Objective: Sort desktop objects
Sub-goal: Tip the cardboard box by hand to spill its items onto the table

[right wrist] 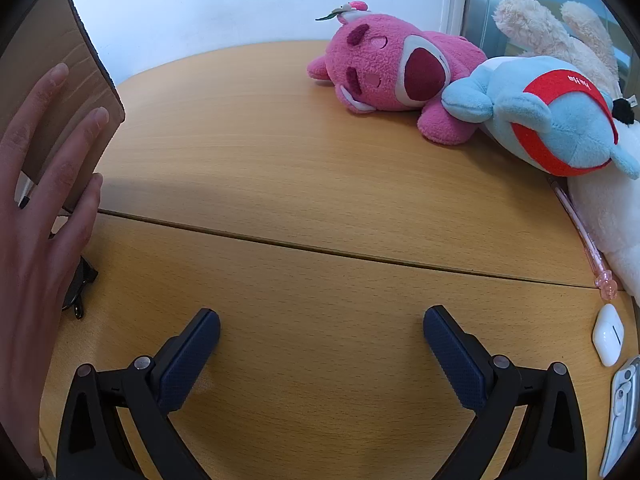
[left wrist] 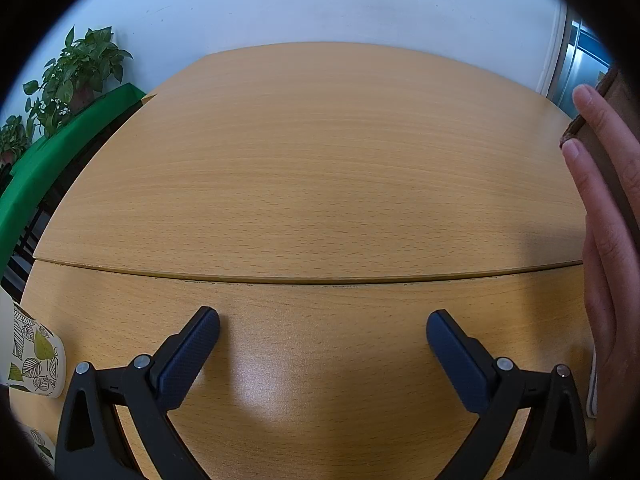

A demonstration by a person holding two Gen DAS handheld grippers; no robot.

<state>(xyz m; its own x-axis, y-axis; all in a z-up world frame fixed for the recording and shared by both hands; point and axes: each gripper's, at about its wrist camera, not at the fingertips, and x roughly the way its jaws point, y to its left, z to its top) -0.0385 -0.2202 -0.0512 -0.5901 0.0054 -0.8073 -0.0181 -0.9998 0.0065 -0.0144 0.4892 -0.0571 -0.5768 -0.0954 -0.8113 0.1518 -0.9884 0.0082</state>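
Observation:
My left gripper is open and empty above the bare wooden table. My right gripper is open and empty above the table too. In the right wrist view a pink plush bear, a light blue plush with a red band, a cream plush and a white plush lie at the far right. A pink pen, a white earbud case and a silver object lie at the right edge. A bare hand rests on a cardboard box at the left.
Black sunglasses lie under the hand. In the left wrist view the same hand and box are at the right edge. A leaf-patterned cup stands at the left. Potted plants and a green cloth lie beyond the table.

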